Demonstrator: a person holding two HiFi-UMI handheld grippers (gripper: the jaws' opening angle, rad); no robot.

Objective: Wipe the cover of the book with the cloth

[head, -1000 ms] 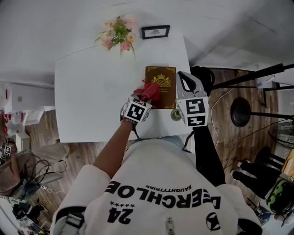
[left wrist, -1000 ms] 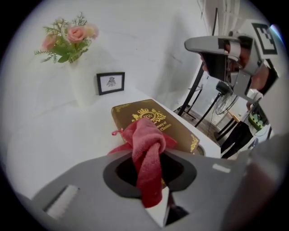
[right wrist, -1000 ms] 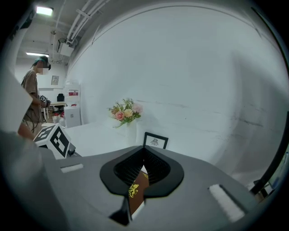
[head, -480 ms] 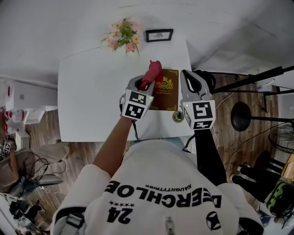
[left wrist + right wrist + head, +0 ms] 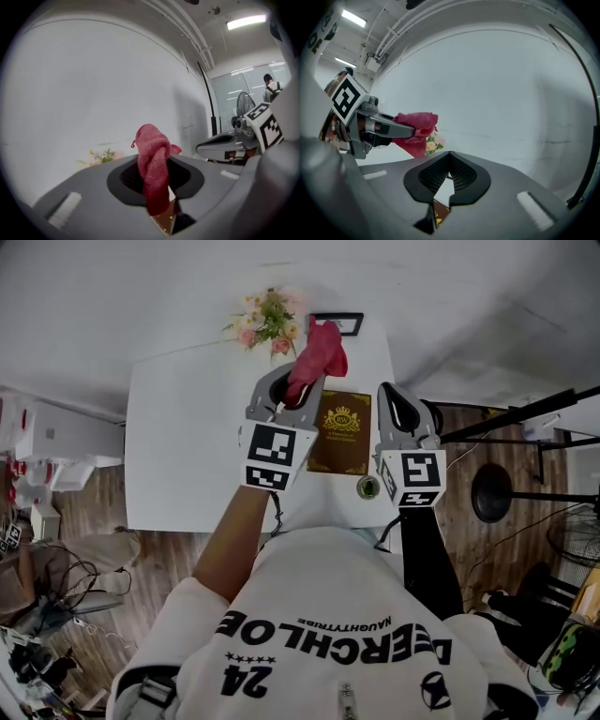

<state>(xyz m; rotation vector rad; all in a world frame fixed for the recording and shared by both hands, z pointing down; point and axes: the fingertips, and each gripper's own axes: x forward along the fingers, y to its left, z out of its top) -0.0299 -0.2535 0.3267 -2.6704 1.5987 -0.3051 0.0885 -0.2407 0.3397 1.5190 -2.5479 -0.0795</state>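
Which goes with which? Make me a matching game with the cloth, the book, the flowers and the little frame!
1 cloth
2 book
3 flowers
4 frame

a flat on the table, brown and gold
b pinched in the left gripper, lifted up
c partly behind the cloth
d pink and yellow, at the table's far edge

Pairs: 1-b, 2-a, 3-d, 4-c

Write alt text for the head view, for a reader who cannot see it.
The left gripper holds a red cloth up, clear of a brown book lying on a white table. The right gripper hovers beside the book's right edge; flowers sit at the table's far edge.
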